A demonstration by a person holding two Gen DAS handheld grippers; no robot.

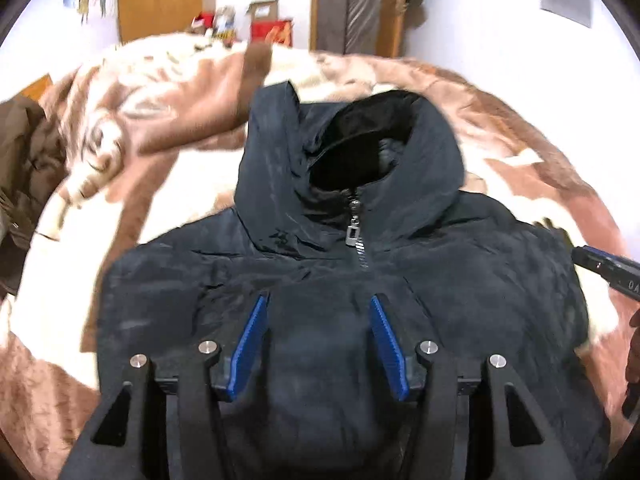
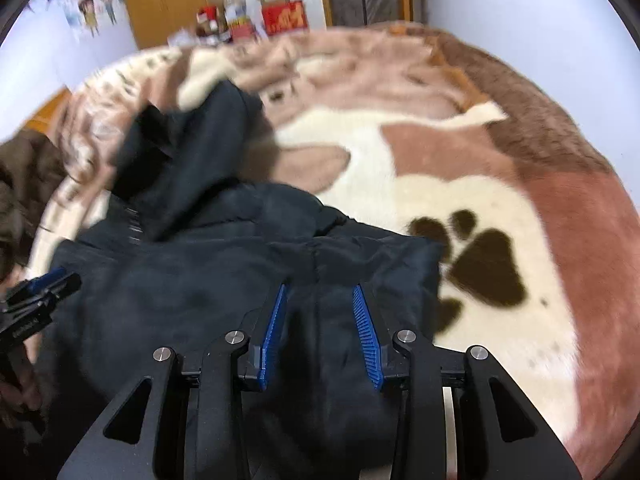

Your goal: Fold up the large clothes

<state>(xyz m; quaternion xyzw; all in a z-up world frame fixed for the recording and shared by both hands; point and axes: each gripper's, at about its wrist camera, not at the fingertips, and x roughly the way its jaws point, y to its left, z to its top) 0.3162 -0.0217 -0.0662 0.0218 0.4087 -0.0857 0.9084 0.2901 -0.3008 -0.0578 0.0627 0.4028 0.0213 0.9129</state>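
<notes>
Bed cover: a plush fleece blanket [image 2: 472, 184] in brown, pink and cream with a dark paw print carries everything else.

Garment: a dark navy padded hooded jacket [image 1: 344, 280] lies front-up on the blanket, zipped to the collar, hood [image 1: 360, 140] flopped open at the far end.

Long axis: it runs from hem, nearest the cameras, straight away to the hood (the silver zipper pull [image 1: 354, 234] marks the centre line).

Left claw: the left gripper [image 1: 320, 344] hovers over the chest just left of the zipper line, blue pads spread apart, nothing pinched between them.

Right claw: the right gripper [image 2: 320, 332] hangs over the jacket's right-hand side near its outer edge, fingers likewise parted and empty.

Key relation: the jacket lies directly ahead of and below both claws; each is nearer its own side of the zipper.

Contact: I cannot tell whether either set of tips touches the cloth.

Likely step: a lengthwise or hem-to-hood fold looks next, each claw taking its own side.

Other item: a brown garment [image 1: 24, 168] sits left of the jacket, well apart.
</notes>
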